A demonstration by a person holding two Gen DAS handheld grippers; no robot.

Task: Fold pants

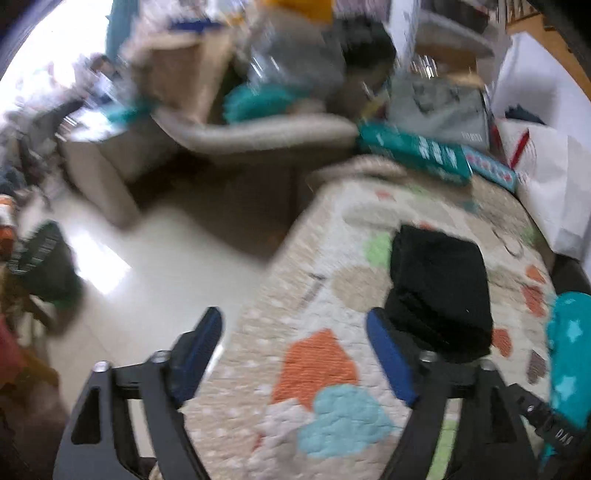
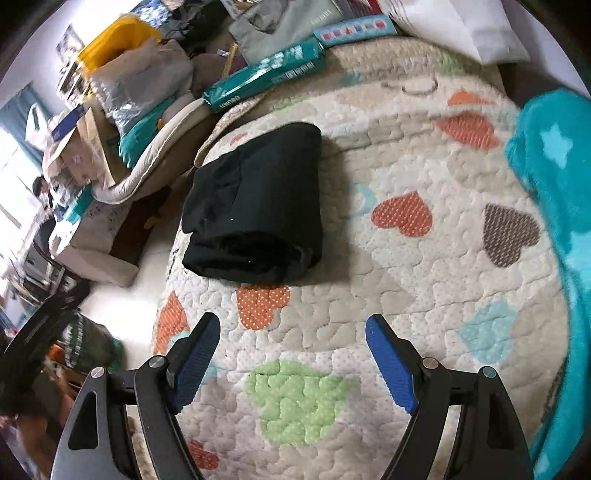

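Black pants (image 2: 258, 203) lie folded into a compact thick bundle on the quilted heart-pattern bed cover (image 2: 406, 258), near its left edge. They also show in the blurred left wrist view (image 1: 439, 288), ahead and to the right. My right gripper (image 2: 293, 332) is open and empty, held back from the bundle above the cover. My left gripper (image 1: 295, 325) is open and empty, over the bed's left edge, its right finger (image 1: 388, 354) close to the bundle's near corner.
A teal star blanket (image 2: 554, 184) lies on the bed's right side. A long teal box (image 2: 266, 77) and a white bag (image 2: 461, 26) sit at the far end. A cluttered beige armchair (image 1: 258, 129) stands left, beyond pale floor (image 1: 155, 266).
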